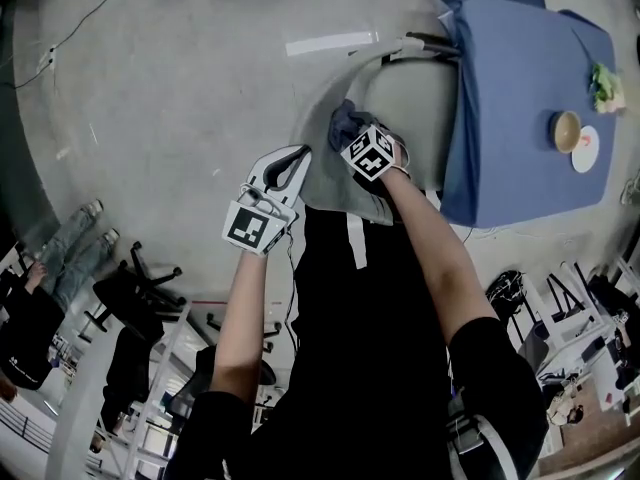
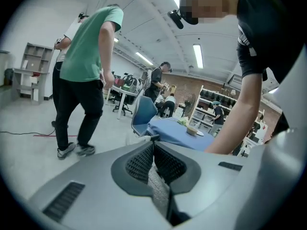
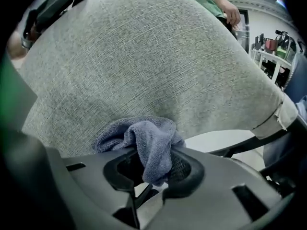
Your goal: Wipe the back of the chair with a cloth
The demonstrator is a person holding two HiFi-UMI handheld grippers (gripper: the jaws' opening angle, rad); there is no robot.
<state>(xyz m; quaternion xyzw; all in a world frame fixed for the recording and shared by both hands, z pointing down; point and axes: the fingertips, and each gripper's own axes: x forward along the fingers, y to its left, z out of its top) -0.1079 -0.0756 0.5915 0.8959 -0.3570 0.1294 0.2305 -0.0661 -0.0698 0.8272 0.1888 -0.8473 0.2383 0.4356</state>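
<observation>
The right tool (image 3: 152, 169) pinches the soft, bunched cloth (image 3: 139, 135) against the chair back (image 3: 144, 56). The left tool (image 2: 154, 159) clamps that back's edge.

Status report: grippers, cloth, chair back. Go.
Left gripper shut on chair back edge. Right gripper shut on cloth, against chair back. Nothing in the way.
</observation>
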